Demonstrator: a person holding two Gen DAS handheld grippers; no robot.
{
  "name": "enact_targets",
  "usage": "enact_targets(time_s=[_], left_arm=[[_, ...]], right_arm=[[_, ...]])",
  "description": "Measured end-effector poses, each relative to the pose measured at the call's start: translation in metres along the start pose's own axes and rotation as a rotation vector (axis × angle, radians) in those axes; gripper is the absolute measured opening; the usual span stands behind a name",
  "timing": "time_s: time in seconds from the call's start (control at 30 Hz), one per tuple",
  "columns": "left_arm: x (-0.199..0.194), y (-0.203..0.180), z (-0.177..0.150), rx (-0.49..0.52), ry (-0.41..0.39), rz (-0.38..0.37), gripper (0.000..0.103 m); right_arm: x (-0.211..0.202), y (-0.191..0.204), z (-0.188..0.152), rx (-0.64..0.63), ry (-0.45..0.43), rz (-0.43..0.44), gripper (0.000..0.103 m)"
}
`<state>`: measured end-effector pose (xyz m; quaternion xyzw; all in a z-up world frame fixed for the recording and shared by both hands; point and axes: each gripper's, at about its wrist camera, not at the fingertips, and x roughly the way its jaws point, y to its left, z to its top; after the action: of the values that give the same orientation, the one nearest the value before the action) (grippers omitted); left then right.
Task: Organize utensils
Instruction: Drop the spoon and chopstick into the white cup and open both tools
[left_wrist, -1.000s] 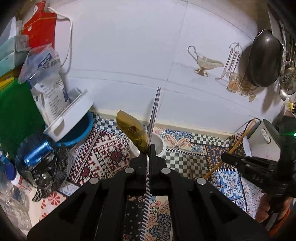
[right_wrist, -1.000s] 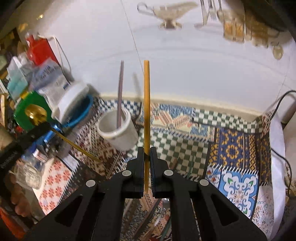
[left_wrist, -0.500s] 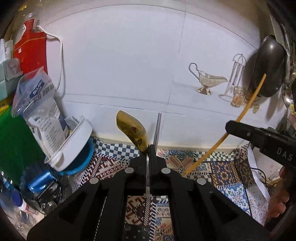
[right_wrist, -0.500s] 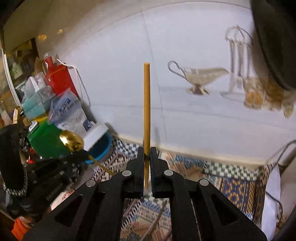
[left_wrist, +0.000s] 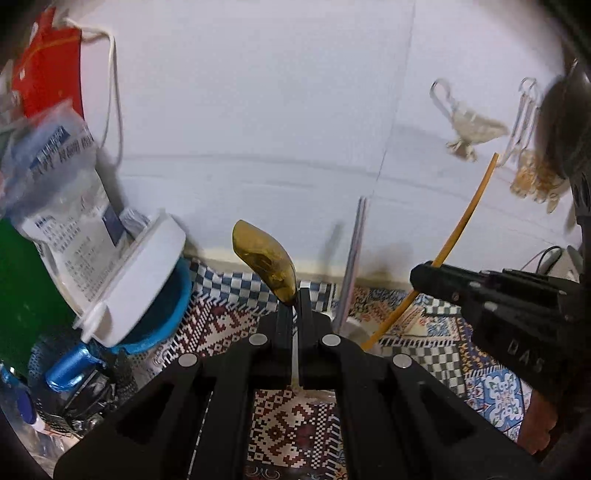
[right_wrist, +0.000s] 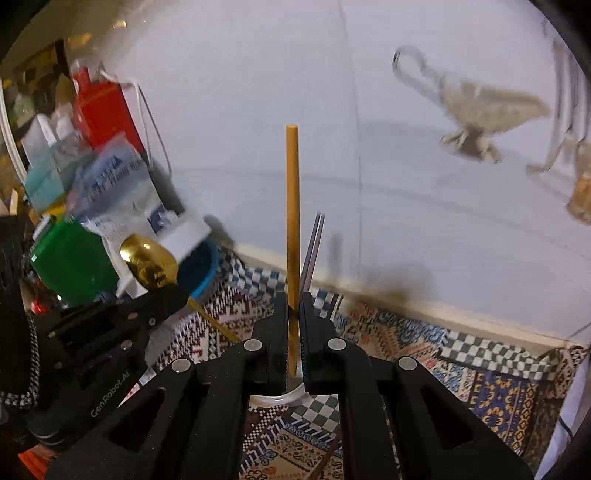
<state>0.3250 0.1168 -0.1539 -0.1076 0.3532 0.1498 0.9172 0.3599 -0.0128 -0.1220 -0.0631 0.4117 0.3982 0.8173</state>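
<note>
Covering the background, a white tiled wall (left_wrist: 258, 110) carries printed tableware decals, and below it a patterned cloth (right_wrist: 424, 354) in checks and woven motifs spreads over the surface. At the left edge stands a clutter of a green container (right_wrist: 70, 258), a red carton (right_wrist: 103, 110), a printed plastic bag (left_wrist: 62, 192) and a white lid (left_wrist: 144, 280) tilted on a blue bowl (left_wrist: 173, 306). Both black tools hover over the cloth. The left tool (left_wrist: 294, 295) is pressed together on the thin handle of a gold spoon (left_wrist: 264, 258), whose bowl rises above the fingertips. The right tool (right_wrist: 293, 306) is pinching a yellow chopstick (right_wrist: 293, 206) that stands upright between its jaws. Just beyond the chopstick, a white cup (left_wrist: 356, 326) sits on the cloth, mostly hidden behind the tools, with a pair of grey metal chopsticks (left_wrist: 354, 251) leaning in it.
</note>
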Motion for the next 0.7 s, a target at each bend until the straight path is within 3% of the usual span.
enact_targets(time_s=[0.37, 0.57, 0.7], left_arm=[[0.037, 0.002, -0.019, -0.002, 0.107, -0.008, 0.0], [0.036, 0.0, -0.018, 0.003, 0.116, -0.013, 0.001], [0.027, -0.001, -0.015, 0.009, 0.099, -0.018, 0.001]], right_arm=[[0.034, -0.005, -0.014, -0.029, 0.11, -0.006, 0.006], [0.033, -0.003, -0.014, -0.048, 0.135, -0.021, 0.006], [0.03, -0.004, -0.013, -0.04, 0.145, -0.004, 0.019]])
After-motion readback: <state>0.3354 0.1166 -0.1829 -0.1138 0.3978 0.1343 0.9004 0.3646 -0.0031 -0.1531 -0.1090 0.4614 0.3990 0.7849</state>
